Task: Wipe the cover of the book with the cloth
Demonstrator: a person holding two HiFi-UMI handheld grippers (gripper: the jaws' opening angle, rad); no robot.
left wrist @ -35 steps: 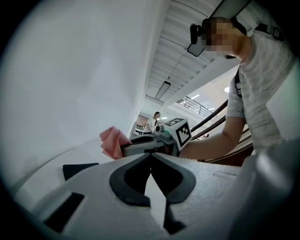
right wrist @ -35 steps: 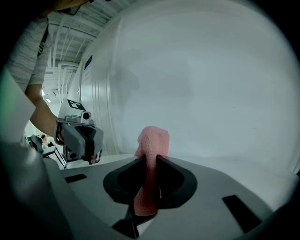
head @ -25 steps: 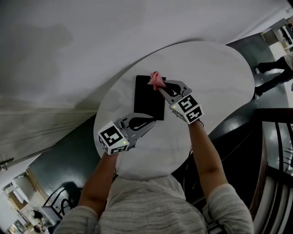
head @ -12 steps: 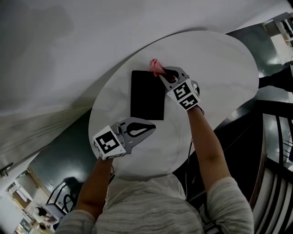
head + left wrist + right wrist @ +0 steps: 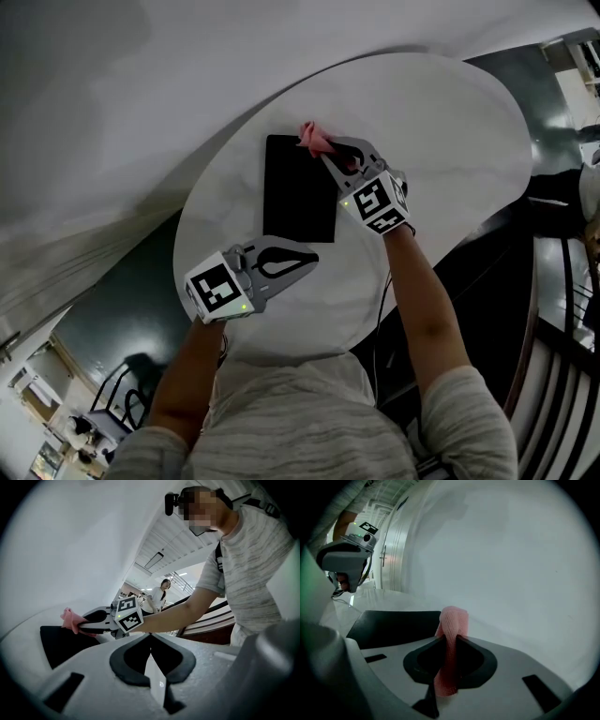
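A black book (image 5: 299,188) lies flat on the round white table (image 5: 441,131). My right gripper (image 5: 322,150) is shut on a pink cloth (image 5: 314,138), which pokes out past the jaw tips at the book's far right corner. In the right gripper view the pink cloth (image 5: 451,639) stands pinched between the jaws, with the book (image 5: 393,625) to the left below it. My left gripper (image 5: 312,256) hovers over the table just off the book's near edge, jaws shut with nothing in them. The left gripper view shows the cloth (image 5: 71,619) and the book (image 5: 61,641).
A white wall (image 5: 141,84) runs behind the table. To the right the floor (image 5: 506,234) is dark, with a railing (image 5: 562,328) beside it. A person (image 5: 157,595) stands far off in the left gripper view.
The right gripper with the cloth has slid from the book's far right corner to just beyond it. The left gripper has drawn back a little from the book's near edge.
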